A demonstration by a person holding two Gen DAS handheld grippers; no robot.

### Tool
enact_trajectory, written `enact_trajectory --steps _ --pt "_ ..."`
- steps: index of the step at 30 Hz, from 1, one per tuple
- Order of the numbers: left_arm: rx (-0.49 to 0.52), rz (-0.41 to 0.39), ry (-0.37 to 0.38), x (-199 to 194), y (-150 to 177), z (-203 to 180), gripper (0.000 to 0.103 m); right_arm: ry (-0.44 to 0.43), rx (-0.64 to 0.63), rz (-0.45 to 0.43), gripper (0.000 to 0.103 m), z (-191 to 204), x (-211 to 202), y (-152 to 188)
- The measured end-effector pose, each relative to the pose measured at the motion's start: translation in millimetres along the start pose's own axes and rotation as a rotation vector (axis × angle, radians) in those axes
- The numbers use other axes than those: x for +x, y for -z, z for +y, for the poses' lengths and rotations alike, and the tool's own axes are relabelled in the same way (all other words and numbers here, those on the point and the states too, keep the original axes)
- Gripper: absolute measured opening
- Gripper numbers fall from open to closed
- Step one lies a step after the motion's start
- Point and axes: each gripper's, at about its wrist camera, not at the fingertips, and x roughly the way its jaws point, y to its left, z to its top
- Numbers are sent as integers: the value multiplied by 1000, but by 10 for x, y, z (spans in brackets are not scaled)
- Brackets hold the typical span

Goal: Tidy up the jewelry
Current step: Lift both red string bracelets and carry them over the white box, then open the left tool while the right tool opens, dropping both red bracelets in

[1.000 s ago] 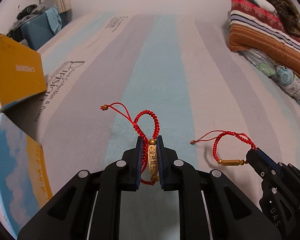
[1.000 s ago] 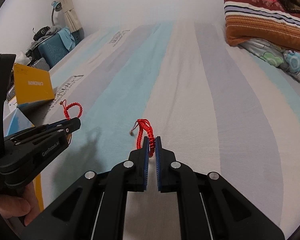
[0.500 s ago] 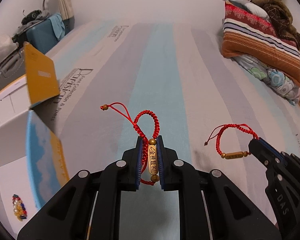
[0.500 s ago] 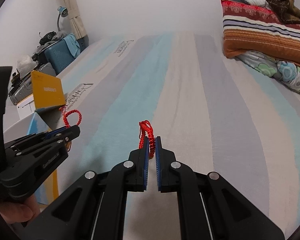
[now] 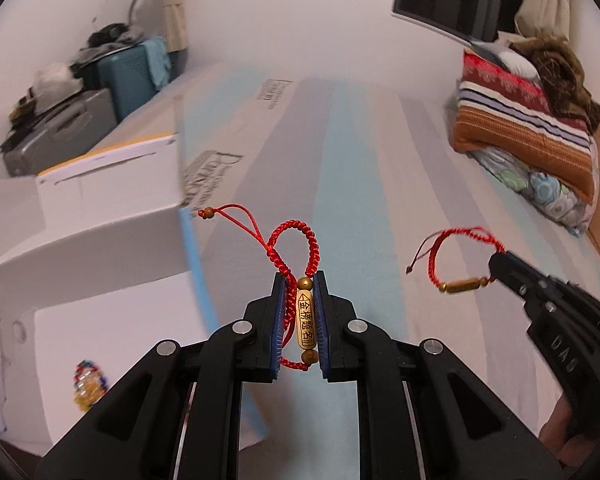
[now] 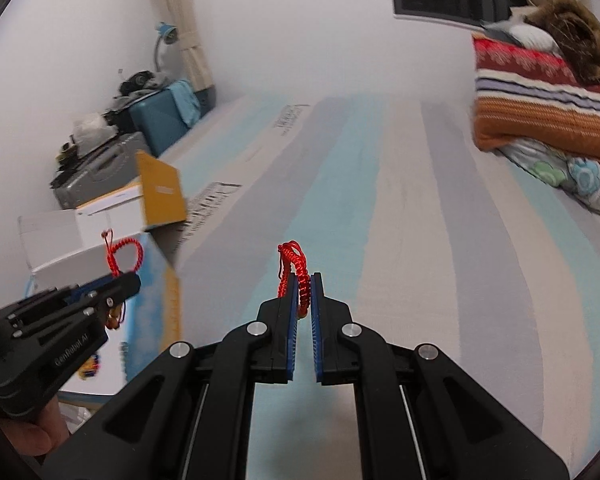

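Note:
My left gripper (image 5: 299,300) is shut on a red braided bracelet (image 5: 305,320) with an engraved gold tube bead, held in the air beside an open white box (image 5: 112,292). My right gripper (image 6: 304,296) is shut on a second red bracelet (image 6: 294,270); in the left wrist view that bracelet (image 5: 460,264) hangs from the right gripper's tip with its gold bead showing. The left gripper (image 6: 128,280) with its bracelet (image 6: 124,254) shows at the left of the right wrist view, over the box (image 6: 80,248). A multicoloured bead bracelet (image 5: 87,386) lies on the box floor.
A striped mattress (image 5: 360,184) runs ahead. The box has a raised yellow flap (image 6: 160,196) and a blue-and-yellow outer wall (image 6: 156,304). Folded striped blankets (image 5: 524,128) lie at the right. A teal suitcase (image 5: 134,72) and a grey case (image 5: 60,132) stand beyond the bed's left edge.
Both grippers have risen and tilted up, each still holding its bracelet. The left gripper has moved left toward the open box, whose inside and bead bracelet have come into view.

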Motion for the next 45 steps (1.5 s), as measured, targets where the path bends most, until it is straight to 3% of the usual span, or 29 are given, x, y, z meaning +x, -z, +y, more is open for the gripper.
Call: enact_trajectory --steps 10,21,33,42,45 --pt "-97 -13 -105 -454 256 919 13 -101 -104 -5 5 904 -199 32" --pt "-178 14 -232 -736 593 1784 13 -208 -253 68 5 2005 -88 259" --pt "-258 168 -271 -342 909 2413 13 -175 -315 230 5 2418 636 576" --pt "-269 179 -276 -248 923 2553 18 -165 -315 271 8 2506 869 643" --pt "-269 161 -294 -290 914 2579 34 -166 -310 255 38 2533 852 640"
